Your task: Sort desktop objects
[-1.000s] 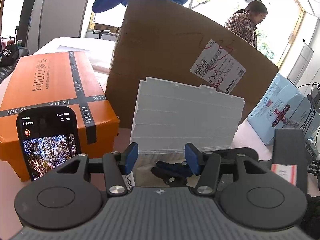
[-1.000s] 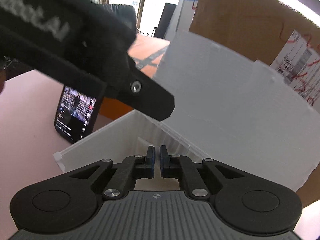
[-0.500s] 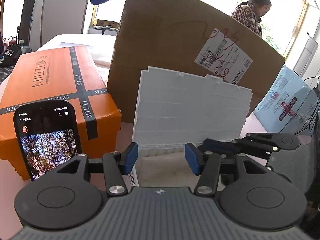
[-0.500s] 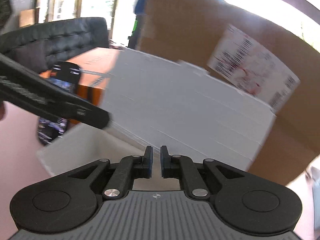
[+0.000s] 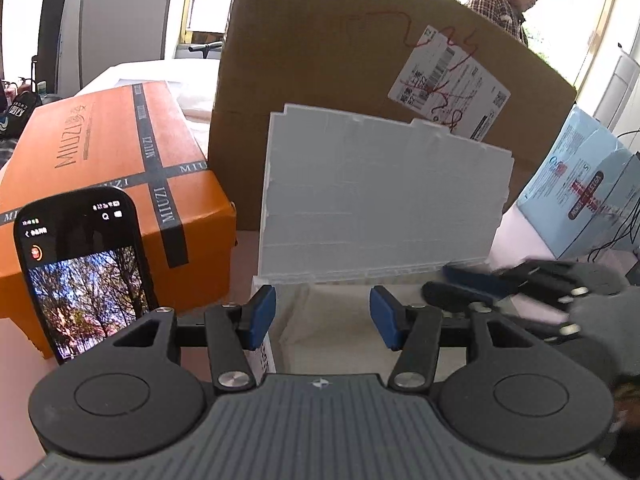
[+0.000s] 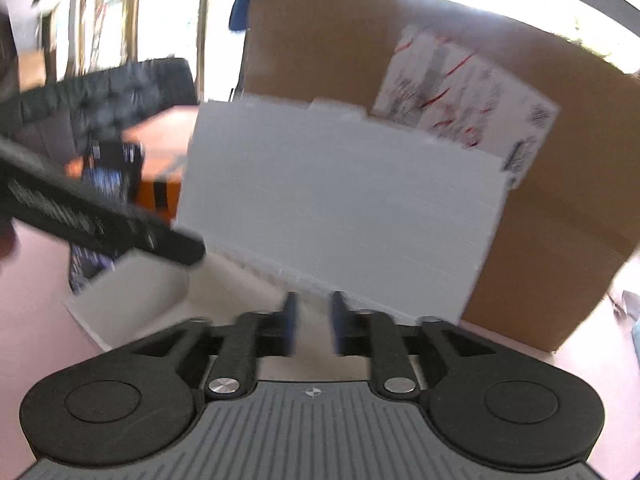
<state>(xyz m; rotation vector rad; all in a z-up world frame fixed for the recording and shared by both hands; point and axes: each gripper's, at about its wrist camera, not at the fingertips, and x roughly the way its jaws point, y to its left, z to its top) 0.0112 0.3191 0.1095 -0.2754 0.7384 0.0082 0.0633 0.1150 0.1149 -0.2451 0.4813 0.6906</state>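
1. A white foam box sits on the pink worktop, with its ridged white foam lid standing up behind it against a big brown cardboard carton.
2. The left gripper hangs over the near edge of the box. Its blue pads are wide apart and hold nothing.
3. The right gripper points at the bottom of the lid. Its pads are a little apart with nothing between them. This view is blurry, so I cannot tell if anything lies inside the box.
4. A black phone with a lit screen leans on an orange shoe box with black tape, just left of the foam box. A pale blue packet leans at the far right.
5. I think the step in hand is a drop into the foam box, or a reach for the next thing to sort.
6. Next, one gripper likely needs to go to a loose thing, with its pads wide, and close on it gently. The phone is smooth and propped up, so it could slip or tip.
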